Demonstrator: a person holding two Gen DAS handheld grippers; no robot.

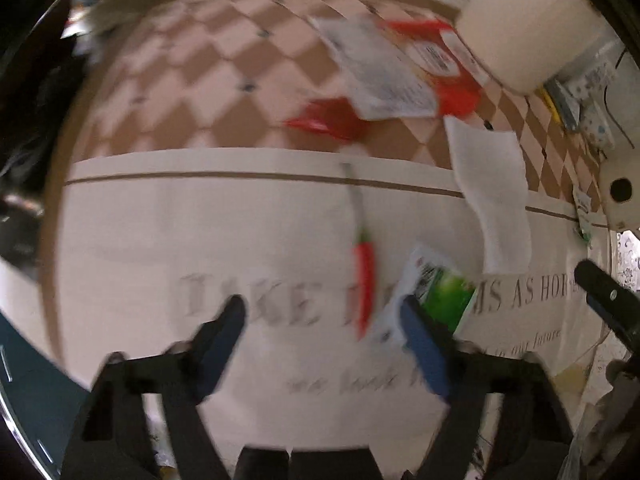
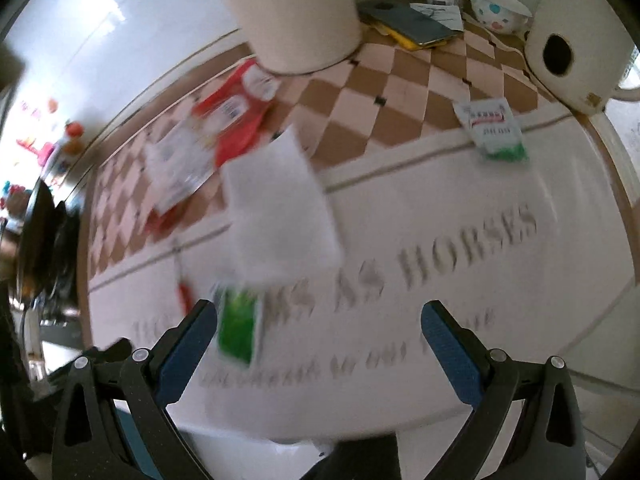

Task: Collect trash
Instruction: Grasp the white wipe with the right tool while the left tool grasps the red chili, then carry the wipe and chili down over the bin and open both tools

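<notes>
Trash lies scattered on a table with a printed cloth (image 1: 240, 232). A green and white packet (image 1: 436, 296) lies just ahead of my left gripper's right finger; it also shows in the right wrist view (image 2: 238, 328). A red chilli (image 1: 365, 276) lies between. A white napkin (image 1: 492, 196) (image 2: 280, 208), a red and white wrapper (image 1: 400, 68) (image 2: 224, 136), a small red wrapper (image 1: 328, 118) and a green-tipped sachet (image 2: 492, 128) lie farther off. My left gripper (image 1: 322, 320) is open and empty. My right gripper (image 2: 318, 320) is open and empty above the cloth.
A white cylinder container (image 2: 296, 12) stands at the back. A white kettle-like vessel (image 2: 576, 44), a spotted bowl (image 2: 500, 8) and a phone on a yellow pad (image 2: 412, 24) sit at the far right. The other gripper's tip (image 1: 608, 300) shows at the right.
</notes>
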